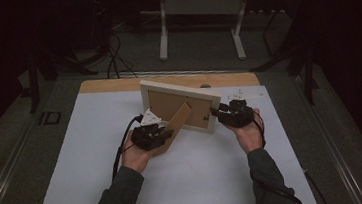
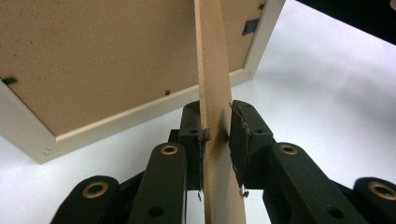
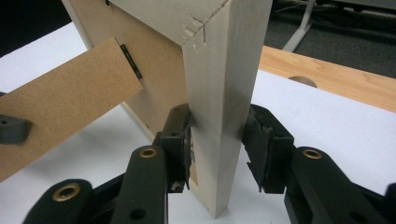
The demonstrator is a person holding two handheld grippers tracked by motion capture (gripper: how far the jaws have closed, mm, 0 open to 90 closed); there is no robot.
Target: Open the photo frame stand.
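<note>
A pale wooden picture frame (image 1: pixel 182 104) stands upright on the white sheet (image 1: pixel 98 155), its brown backboard (image 2: pixel 93 56) turned toward the person. Its brown easel stand (image 1: pixel 178 118) is swung out from the back. My left gripper (image 1: pixel 164 133) is shut on this stand (image 2: pixel 215 70), which runs up between both pads (image 2: pixel 201 140). My right gripper (image 1: pixel 219 114) is shut on the frame's right side rail (image 3: pixel 219 93), one pad on each face. The stand (image 3: pixel 60 112) reaches off to the left in the right gripper view, with a tip of the left gripper (image 3: pixel 11 128) on it.
The white sheet covers most of a wooden tabletop (image 1: pixel 117 84), whose far strip has a round hole (image 3: pixel 303 80). Beyond the table stands a white-legged bench (image 1: pixel 198 10) on dark floor, with cables (image 1: pixel 112 58) at the back left.
</note>
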